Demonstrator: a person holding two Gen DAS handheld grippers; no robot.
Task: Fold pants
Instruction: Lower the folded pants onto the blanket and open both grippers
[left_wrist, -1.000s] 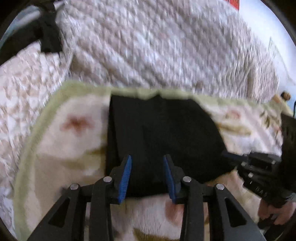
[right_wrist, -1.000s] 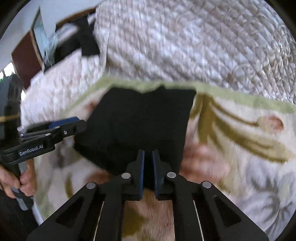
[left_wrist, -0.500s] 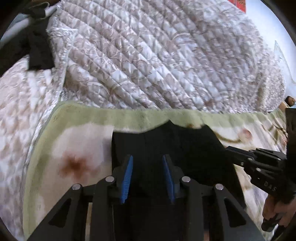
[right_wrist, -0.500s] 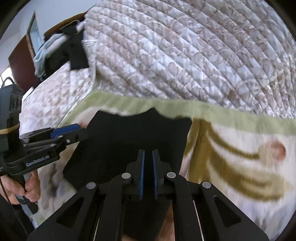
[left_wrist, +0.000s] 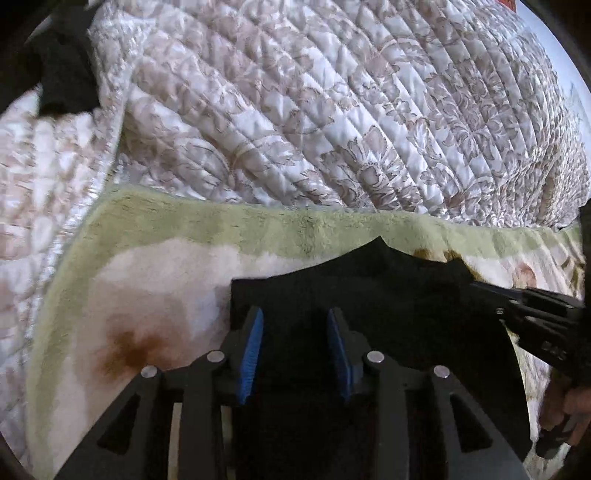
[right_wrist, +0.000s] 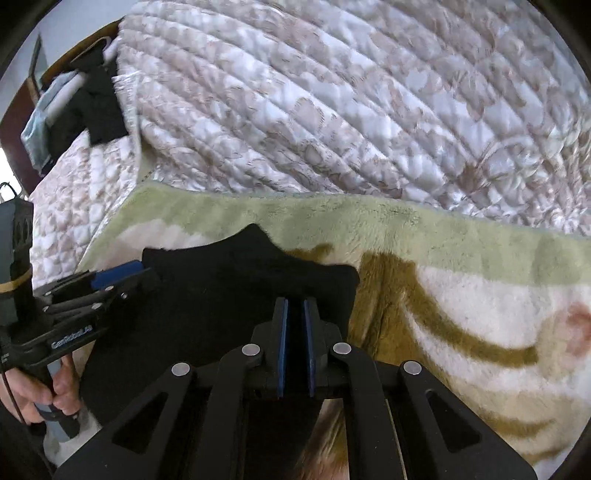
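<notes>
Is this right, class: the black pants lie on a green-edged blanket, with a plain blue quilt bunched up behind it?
Not quite. The quilt is not plain blue: it is white with a brownish floral pattern, as the left wrist view shows. The rest holds: the black pants lie on the green-edged blanket, with the quilt bunched behind it.

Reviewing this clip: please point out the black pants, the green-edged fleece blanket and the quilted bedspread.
black pants (right_wrist: 236, 295): right wrist view, on the flat folded cloth.
green-edged fleece blanket (left_wrist: 177, 221): left wrist view, on its green border.
quilted bedspread (left_wrist: 332, 110): left wrist view, on the raised patterned middle.
</notes>
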